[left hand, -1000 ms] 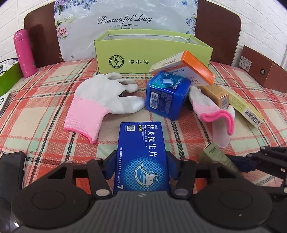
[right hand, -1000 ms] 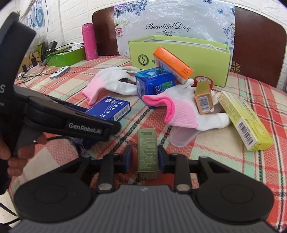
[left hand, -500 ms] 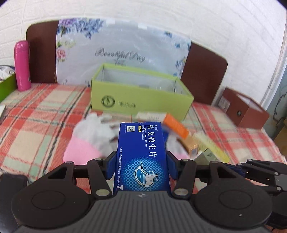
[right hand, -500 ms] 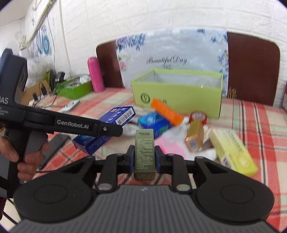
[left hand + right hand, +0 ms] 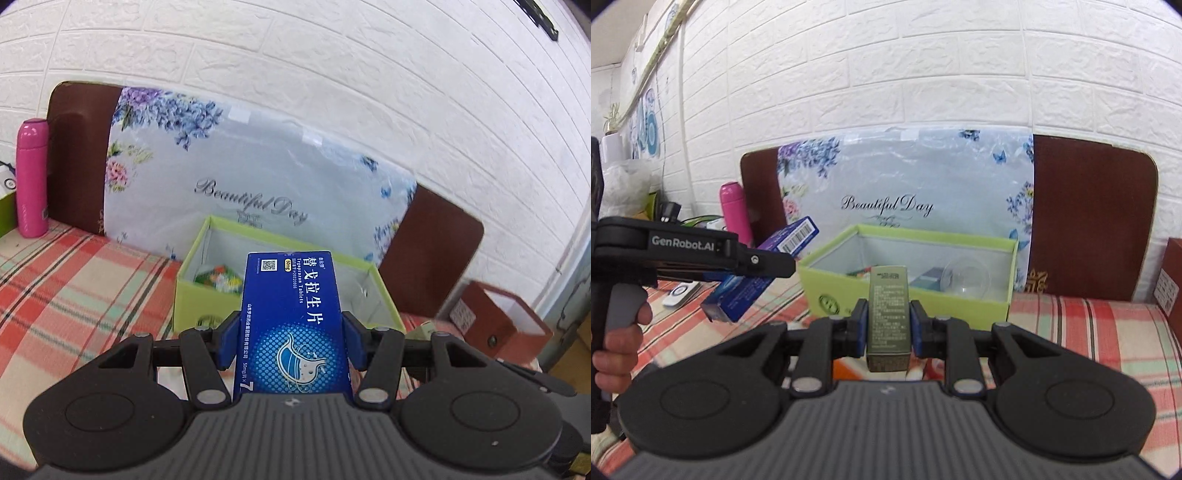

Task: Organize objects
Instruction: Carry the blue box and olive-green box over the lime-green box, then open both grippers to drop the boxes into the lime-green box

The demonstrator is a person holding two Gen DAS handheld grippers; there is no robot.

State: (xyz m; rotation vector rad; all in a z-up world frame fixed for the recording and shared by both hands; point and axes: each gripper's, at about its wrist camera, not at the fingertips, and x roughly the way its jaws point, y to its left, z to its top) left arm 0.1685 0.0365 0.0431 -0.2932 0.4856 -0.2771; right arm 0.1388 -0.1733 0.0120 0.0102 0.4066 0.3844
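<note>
- The left tongs [image 5: 291, 341] are clamped on a blue tablet box [image 5: 293, 325], pads pressing its long sides; the box sticks out forward, raised above the plaid-covered bench [image 5: 74, 280] and aimed at the green storage box [image 5: 195, 284].
- The right tongs [image 5: 888, 326] are closed narrowly on a slim olive-green carton [image 5: 888, 314], held upright and lined up in front of the green storage box [image 5: 905, 295].
- In the right wrist view the left tongs [image 5: 775, 264] and the blue tablet box [image 5: 764, 273] hang in the air just left of the storage box, gripped by a person's hand [image 5: 617, 347].
- Already done, by the look of it: the storage box holds a few things, namely a clear round cup or lid [image 5: 966, 275], a bluish packet [image 5: 925, 280] and something colourful [image 5: 218, 278] at the left end.
- In hand now: both cartons are lifted but neither is over the opening yet, so I judge this to be the carry stage.
- Left to do: bring both over the rim and let go inside. An orange patch shows below the right tongs, probably another item on the bench, though it is too hidden to say what.
- The pink bottle [image 5: 32, 177] stands apart at the back, untouched.
</note>
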